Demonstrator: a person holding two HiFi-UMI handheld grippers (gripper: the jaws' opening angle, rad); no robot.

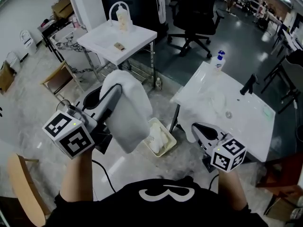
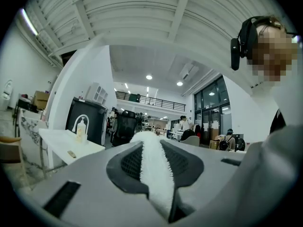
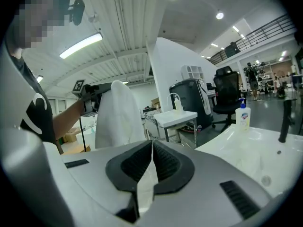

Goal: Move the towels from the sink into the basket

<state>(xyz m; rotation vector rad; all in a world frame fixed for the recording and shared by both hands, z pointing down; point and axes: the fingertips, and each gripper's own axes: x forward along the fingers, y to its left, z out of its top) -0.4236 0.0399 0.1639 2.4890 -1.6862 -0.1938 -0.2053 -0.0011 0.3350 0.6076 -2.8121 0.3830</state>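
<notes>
**Two tools, two white cloths, one basket below**

The left tool (image 1: pixel 112 96) is nearly shut, its two jaws pinching a thick white towel (image 1: pixel 128 115). A ridge of fluffy pile stands up between the dark pads in the left gripper view. The rest of the towel drapes down from the tips in one long fold, hanging in the air above the floor. It is clear of the sink and just to the left of the basket in the head view.

The right tool (image 1: pixel 199 130) is closed almost completely, its pads meeting on a thin white cloth (image 3: pixel 147 181) that runs down through the slit between them. The tool sits at the near left corner of the near sink (image 1: pixel 236 122), a white basin on legs. How much cloth hangs below the tool cannot be made out.

One basket (image 1: pixel 169 145) stands on the floor between the two tools, pale and rectangular, with white towelling already lying inside — how many pieces cannot be told.

There are two sinks in all: the near one carries one soap bottle (image 1: pixel 219 60) with a blue top at its far edge. The far sink (image 1: pixel 106 41) holds one pump bottle (image 1: pixel 123 17) and a small brown item. One black office chair (image 1: pixel 195 13) stands beyond.
</notes>
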